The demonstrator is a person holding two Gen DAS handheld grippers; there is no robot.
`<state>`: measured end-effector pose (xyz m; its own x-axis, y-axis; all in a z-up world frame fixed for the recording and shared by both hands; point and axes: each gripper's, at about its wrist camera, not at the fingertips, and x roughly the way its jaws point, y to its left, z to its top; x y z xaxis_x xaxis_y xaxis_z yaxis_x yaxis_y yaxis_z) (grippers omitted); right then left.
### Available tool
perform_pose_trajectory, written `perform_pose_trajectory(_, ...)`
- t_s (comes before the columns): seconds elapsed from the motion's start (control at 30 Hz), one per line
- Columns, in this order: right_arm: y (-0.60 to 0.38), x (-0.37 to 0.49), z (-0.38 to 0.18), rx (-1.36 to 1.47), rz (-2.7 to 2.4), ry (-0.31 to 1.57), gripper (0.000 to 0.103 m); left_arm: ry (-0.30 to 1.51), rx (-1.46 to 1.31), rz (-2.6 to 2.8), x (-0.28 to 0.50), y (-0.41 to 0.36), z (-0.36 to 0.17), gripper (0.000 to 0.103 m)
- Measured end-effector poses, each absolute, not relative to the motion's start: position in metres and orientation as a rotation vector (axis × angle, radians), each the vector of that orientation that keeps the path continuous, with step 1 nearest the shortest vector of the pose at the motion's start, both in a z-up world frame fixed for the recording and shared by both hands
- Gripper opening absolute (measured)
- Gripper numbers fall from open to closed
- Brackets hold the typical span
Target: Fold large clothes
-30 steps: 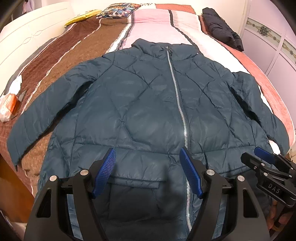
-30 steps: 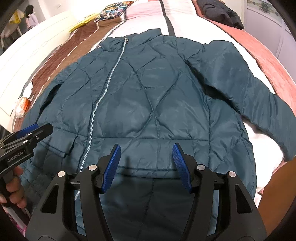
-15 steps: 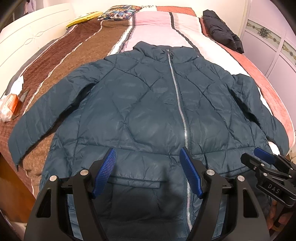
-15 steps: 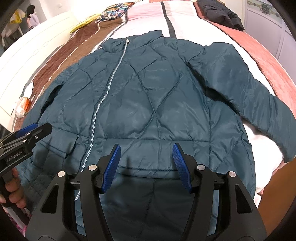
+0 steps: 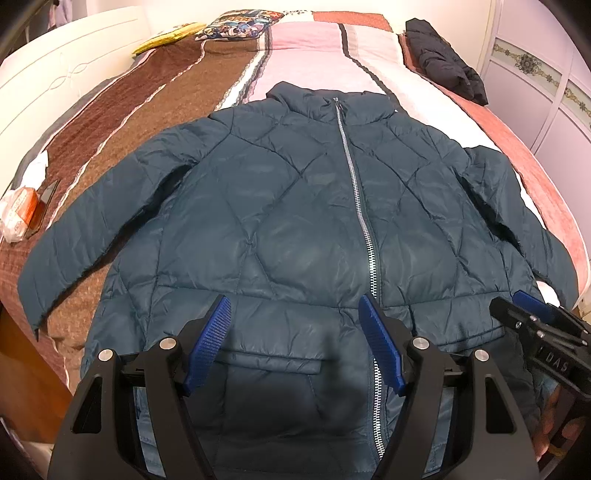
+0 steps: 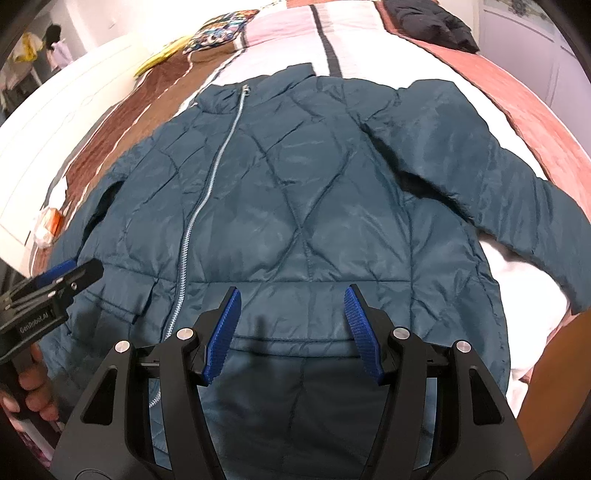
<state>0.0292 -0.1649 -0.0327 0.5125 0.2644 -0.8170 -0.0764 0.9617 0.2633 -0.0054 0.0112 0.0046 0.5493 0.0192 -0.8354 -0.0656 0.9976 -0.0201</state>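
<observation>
A dark teal quilted jacket (image 5: 288, 221) (image 6: 314, 206) lies flat and face up on the bed, zipped, collar at the far end, both sleeves spread outward. My left gripper (image 5: 295, 332) hovers open above the hem near the left pocket flap, nothing between its blue pads. My right gripper (image 6: 291, 321) hangs open over the hem on the jacket's right half, also empty. Each gripper shows at the edge of the other's view: the right gripper (image 5: 535, 325), the left gripper (image 6: 55, 284) with a hand below it.
The bed has a striped cover (image 5: 140, 110) in brown, pink and white. A dark folded garment (image 5: 443, 62) lies at the far right. A patterned pillow (image 5: 240, 26) sits at the head. An orange-and-white packet (image 5: 18, 210) rests at the left edge. Wardrobe doors (image 5: 546, 85) stand to the right.
Both views have shifted slightly, so the jacket sits a little lower in the frames. The jacket itself and both jaw openings look unchanged.
</observation>
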Motion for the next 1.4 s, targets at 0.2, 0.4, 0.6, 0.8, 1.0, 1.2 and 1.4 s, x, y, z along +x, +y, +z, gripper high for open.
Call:
perform_pose_trajectory(0.2,-0.199,0.032,-0.03,0.313,0.139,1.003,0.059,0.991,-0.052,0.044,-0.007,0.009,0.003,0.071)
perform_pose_trajectory(0.4,-0.251,0.031,-0.031,0.451,0.047,0.987,0.059,1.003,-0.05,0.035,-0.005,0.007,0.0,0.071)
perform_pose_trajectory(0.6,-0.327,0.019,-0.04,0.684,-0.093,0.962,0.059,1.018,-0.044,0.026,-0.001,0.004,-0.003,0.071)
perform_pose_trajectory(0.8,-0.383,0.003,-0.049,0.847,-0.202,0.93,0.059,1.038,-0.024,0.012,0.004,-0.002,-0.007,0.071)
perform_pose_trajectory(1.0,-0.419,-0.01,-0.064,1.005,-0.262,0.897,0.059,1.053,-0.005,0.001,0.009,-0.006,-0.011,0.071)
perform_pose_trajectory(1.2,-0.431,-0.011,-0.07,1.044,-0.288,0.888,0.059,1.069,0.003,-0.005,0.011,-0.008,-0.016,0.071)
perform_pose_trajectory(1.4,-0.441,0.0,-0.078,1.088,-0.308,0.87,0.059,1.07,0.002,0.003,0.011,-0.006,-0.016,0.071)
